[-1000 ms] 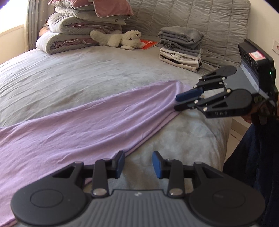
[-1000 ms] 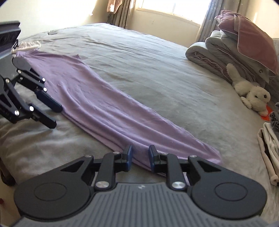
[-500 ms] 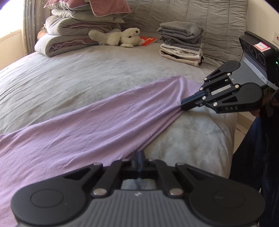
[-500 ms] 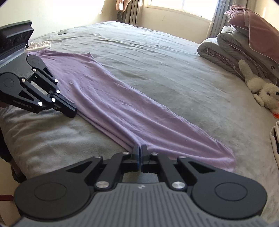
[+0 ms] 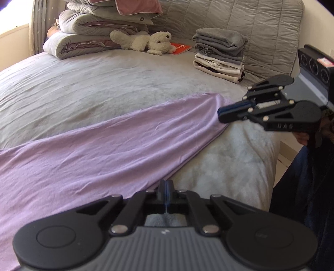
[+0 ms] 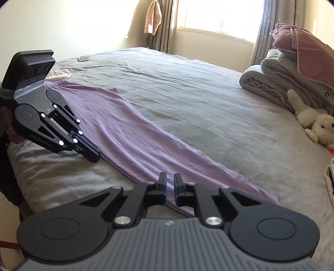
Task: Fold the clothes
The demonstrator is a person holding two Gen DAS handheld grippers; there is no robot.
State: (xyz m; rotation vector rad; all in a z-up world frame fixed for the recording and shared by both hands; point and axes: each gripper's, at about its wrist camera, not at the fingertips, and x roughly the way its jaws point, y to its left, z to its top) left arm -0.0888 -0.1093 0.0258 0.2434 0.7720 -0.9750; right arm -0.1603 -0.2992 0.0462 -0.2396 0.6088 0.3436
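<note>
Left gripper (image 5: 166, 188): I had it pinched tight on the purple garment's (image 5: 100, 146) near hem.
Right gripper (image 6: 170, 188): narrow gap showed between the pads; whether cloth sat inside, I couldn't tell.
Garment: it lay as a long strip along the bed's (image 5: 104, 83) near edge.
Risk: I judged an uneven lift would drag that end loose and skew the fold.
Views: only the left view showed the folded stack (image 5: 219, 54); only the right showed the window (image 6: 219, 16).

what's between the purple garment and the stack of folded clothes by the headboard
Only bare grey bedcover. In the left wrist view, nothing lies on the stretch from the purple garment up to the folded stack; the plush toy sits off to its left.
</note>
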